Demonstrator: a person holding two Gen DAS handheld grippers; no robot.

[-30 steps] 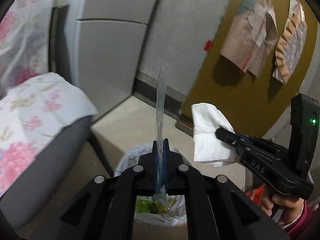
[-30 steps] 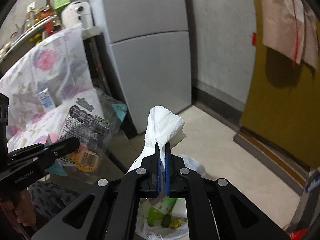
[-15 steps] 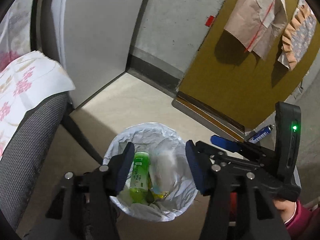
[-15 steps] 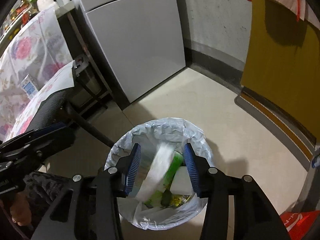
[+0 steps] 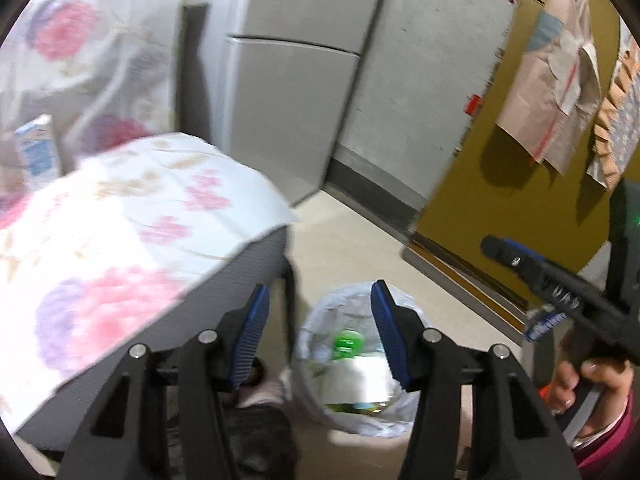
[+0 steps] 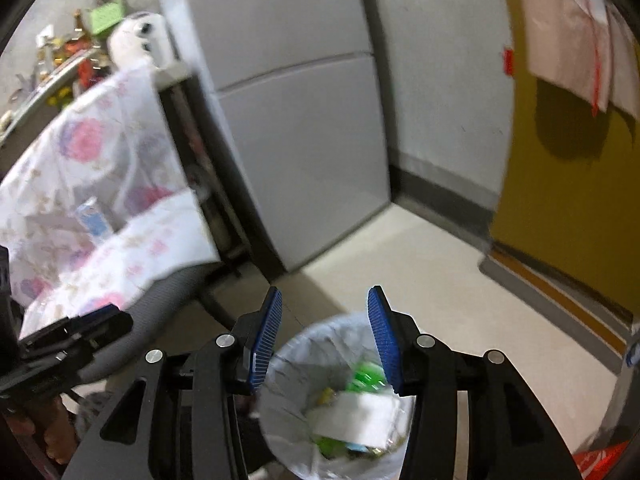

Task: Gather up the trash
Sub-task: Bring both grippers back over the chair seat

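Left gripper point(image 5: 318, 300) and right gripper point(image 6: 325, 304) both half open, empty; white tissue point(image 6: 360, 418) lies in lined bin point(image 6: 280, 400) beside green bottle point(image 6: 366, 376); lift clear of rim, then seek next trash.

White tissue point(image 6: 356, 418) and green bottle point(image 6: 366, 376) lie in lined bin point(image 6: 296, 360).

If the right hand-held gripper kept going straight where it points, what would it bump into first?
Probably the trash bin lined with a white bag: the open right hand-held gripper points down toward its rim, nothing between, though depth is unclear.
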